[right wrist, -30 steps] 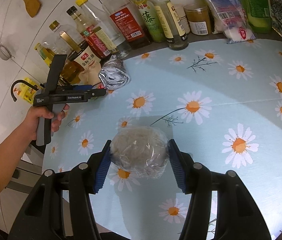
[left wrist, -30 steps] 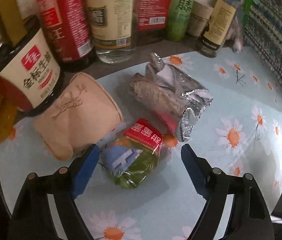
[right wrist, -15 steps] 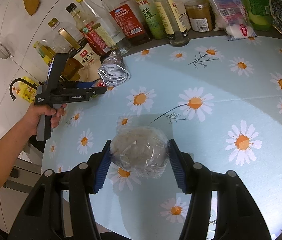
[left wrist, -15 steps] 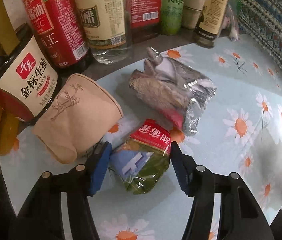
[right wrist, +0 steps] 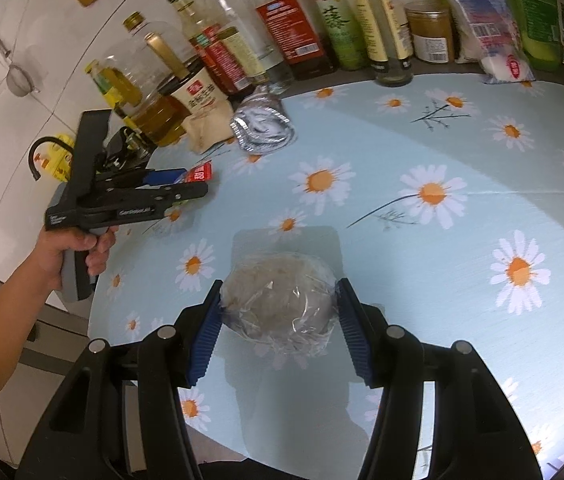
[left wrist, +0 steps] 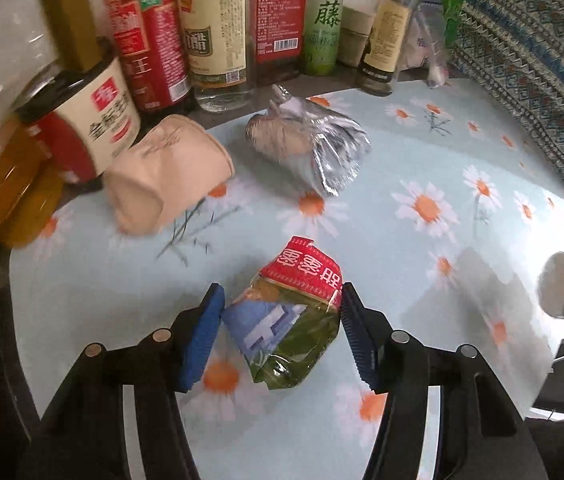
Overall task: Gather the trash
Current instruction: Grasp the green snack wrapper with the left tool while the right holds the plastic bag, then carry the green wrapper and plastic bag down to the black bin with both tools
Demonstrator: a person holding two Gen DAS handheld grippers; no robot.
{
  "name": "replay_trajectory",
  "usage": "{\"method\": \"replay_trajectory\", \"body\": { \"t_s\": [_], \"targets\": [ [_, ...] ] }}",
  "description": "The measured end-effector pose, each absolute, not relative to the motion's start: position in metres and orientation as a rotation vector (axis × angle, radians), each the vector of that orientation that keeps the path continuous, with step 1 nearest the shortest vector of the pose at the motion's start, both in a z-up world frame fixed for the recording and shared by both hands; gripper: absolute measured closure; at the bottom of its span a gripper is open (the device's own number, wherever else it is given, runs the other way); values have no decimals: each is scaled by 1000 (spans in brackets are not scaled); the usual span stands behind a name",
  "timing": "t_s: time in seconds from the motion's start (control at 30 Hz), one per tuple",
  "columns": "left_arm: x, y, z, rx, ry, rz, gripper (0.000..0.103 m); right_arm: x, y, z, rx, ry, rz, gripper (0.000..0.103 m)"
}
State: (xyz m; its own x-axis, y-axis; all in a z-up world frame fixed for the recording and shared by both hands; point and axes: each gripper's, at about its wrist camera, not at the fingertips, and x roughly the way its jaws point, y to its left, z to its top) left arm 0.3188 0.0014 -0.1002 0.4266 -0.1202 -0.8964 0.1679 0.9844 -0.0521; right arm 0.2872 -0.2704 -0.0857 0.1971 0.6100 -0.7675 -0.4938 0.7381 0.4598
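Note:
My left gripper (left wrist: 282, 332) is shut on a crumpled green, blue and red snack wrapper (left wrist: 290, 320) and holds it above the daisy tablecloth (left wrist: 442, 160). A crushed beige paper cup (left wrist: 165, 172) and a crumpled silver foil bag (left wrist: 310, 144) lie on the cloth beyond it. My right gripper (right wrist: 277, 324) is shut on a ball of clear crumpled plastic (right wrist: 277, 304) held over the cloth. In the right wrist view the left gripper (right wrist: 185, 184) shows at the left with the wrapper (right wrist: 197, 172), and the foil bag (right wrist: 261, 128) lies behind it.
A row of sauce, vinegar and oil bottles (left wrist: 213, 32) stands along the table's back edge, close behind the cup. A spice jar (right wrist: 430, 32) and food bags (right wrist: 490, 28) stand at the back right. A patterned cloth (left wrist: 530, 60) hangs on the right.
My left gripper closed on the snack wrapper, then lifted it and drew it back from the cup and foil bag. The right gripper kept its hold on the plastic ball.

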Motion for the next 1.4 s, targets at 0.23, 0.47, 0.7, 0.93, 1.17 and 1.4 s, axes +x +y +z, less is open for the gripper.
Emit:
{"method": "replay_trajectory", "body": {
  "t_s": [0.23, 0.47, 0.7, 0.93, 1.17, 1.4],
  "targets": [
    [266, 9, -92, 4, 1106, -170, 46, 261, -250, -81, 95, 1131, 797, 47],
    [216, 6, -89, -49, 1096, -165, 46, 233, -235, -82, 75, 1135, 803, 47],
    [167, 5, -89, -105, 1078, -172, 46, 207, -221, -84, 53, 1142, 811, 47],
    [126, 7, -91, -139, 1068, -168, 46, 184, -209, -89, 39, 1160, 818, 47],
    [91, 6, -94, -159, 1062, -174, 46, 157, -195, -97, 29, 1181, 826, 47],
    [58, 9, -96, -198, 1057, -185, 46, 131, -186, -98, 26, 1193, 837, 47]
  ]
}}
